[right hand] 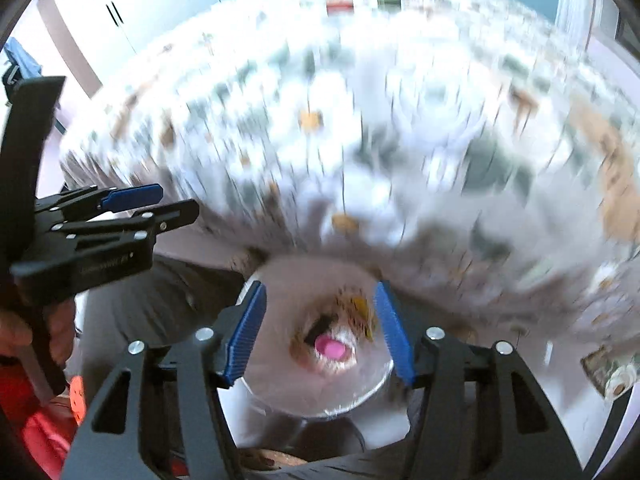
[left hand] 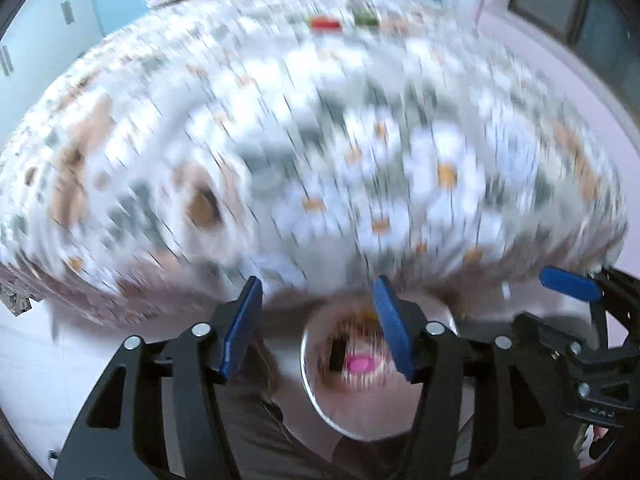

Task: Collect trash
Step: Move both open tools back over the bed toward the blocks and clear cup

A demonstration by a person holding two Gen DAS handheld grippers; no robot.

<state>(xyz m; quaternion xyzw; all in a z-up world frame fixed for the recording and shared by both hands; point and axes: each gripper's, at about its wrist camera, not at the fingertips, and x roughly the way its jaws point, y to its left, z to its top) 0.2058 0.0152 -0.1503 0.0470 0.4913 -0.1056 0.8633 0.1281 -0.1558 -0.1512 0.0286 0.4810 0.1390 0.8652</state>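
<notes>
Both grippers hang over the round bin (left hand: 320, 396), just off the near edge of the daisy-print tabletop (left hand: 360, 140). Left gripper (left hand: 316, 326) spread, nothing between its blue pads; right gripper (right hand: 320, 332) likewise empty. Trash with a pink cap (right hand: 330, 349) lies inside the bin.

Glossy metal bin (left hand: 320, 412), cloth tablecloth (left hand: 280, 140)

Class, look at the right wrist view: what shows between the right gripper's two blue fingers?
Between the right gripper's open fingers, nothing is held; below shows a round bin with a pink piece of trash.
</notes>
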